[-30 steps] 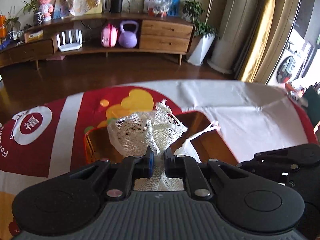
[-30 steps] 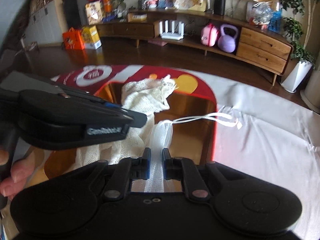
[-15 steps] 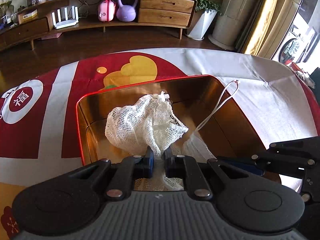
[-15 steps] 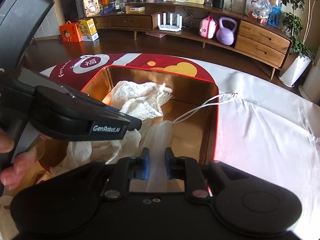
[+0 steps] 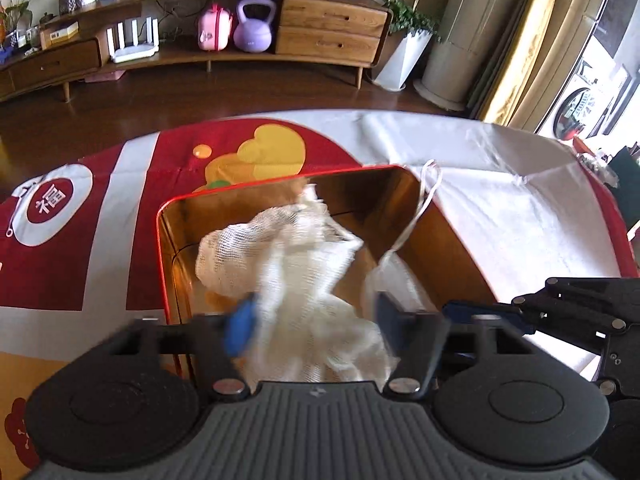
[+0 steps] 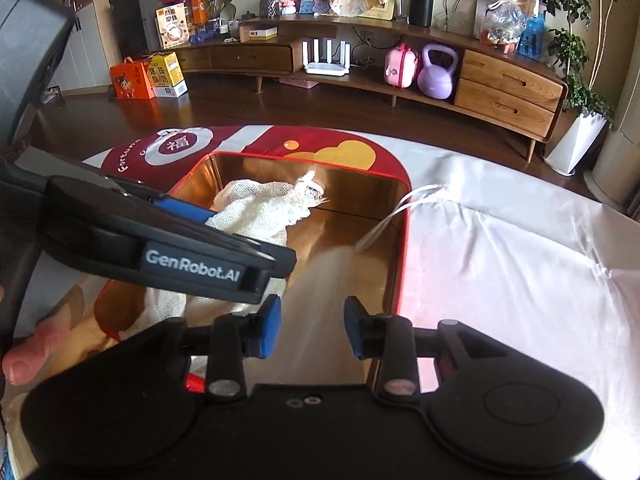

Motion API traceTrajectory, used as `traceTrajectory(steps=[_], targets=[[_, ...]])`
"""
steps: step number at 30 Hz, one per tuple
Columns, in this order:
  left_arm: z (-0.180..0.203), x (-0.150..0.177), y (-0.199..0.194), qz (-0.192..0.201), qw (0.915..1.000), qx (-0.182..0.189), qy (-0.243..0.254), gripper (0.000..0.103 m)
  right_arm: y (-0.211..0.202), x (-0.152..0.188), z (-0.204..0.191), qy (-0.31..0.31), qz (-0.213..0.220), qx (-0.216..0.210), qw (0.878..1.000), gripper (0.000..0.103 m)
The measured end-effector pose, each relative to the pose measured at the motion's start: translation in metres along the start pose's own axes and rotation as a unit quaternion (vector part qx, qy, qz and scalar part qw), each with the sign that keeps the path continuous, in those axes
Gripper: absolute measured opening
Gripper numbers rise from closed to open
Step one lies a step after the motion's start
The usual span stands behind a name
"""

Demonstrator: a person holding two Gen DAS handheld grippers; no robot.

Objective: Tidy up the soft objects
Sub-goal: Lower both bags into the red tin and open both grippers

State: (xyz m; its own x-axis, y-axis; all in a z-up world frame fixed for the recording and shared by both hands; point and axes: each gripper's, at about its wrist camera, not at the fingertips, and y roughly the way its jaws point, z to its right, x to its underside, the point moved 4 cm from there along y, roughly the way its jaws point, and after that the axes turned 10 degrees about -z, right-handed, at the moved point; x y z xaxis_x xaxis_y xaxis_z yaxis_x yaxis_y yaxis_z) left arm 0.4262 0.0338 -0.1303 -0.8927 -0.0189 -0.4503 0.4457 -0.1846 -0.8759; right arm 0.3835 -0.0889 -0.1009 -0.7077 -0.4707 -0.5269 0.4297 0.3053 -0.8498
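Note:
A white mesh drawstring bag lies in a red-rimmed tin box with a gold inside. Its white cord hangs over the box's right rim. My left gripper is open over the box, its blue pads wide apart on either side of the mesh. In the right wrist view the bag lies in the box. My right gripper is open above the box's near end, with a blurred white part of the bag between its pads. The left gripper body crosses that view at left.
The box stands on a table with a red, white and yellow cloth. A person's fingers show at the left edge. Beyond the table are a dark wood floor and a low wooden cabinet with a purple kettlebell.
Both grippers were shut on the mesh bag and lowered it into the box. Both have now opened and the bag has dropped free inside.

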Motion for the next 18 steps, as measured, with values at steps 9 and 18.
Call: traceTrajectory(steps=[9, 18], targets=[[0.011, 0.009, -0.042, 0.030, 0.9995, -0.007, 0.007, 0.070, -0.040, 0.013, -0.003, 0.008, 0.022, -0.006, 1.000, 0.049], [0.020, 0.036, -0.091, 0.061, 0.9980, -0.013, 0.013, 0.070, -0.085, 0.028, -0.008, 0.036, 0.051, -0.019, 0.998, 0.063]])
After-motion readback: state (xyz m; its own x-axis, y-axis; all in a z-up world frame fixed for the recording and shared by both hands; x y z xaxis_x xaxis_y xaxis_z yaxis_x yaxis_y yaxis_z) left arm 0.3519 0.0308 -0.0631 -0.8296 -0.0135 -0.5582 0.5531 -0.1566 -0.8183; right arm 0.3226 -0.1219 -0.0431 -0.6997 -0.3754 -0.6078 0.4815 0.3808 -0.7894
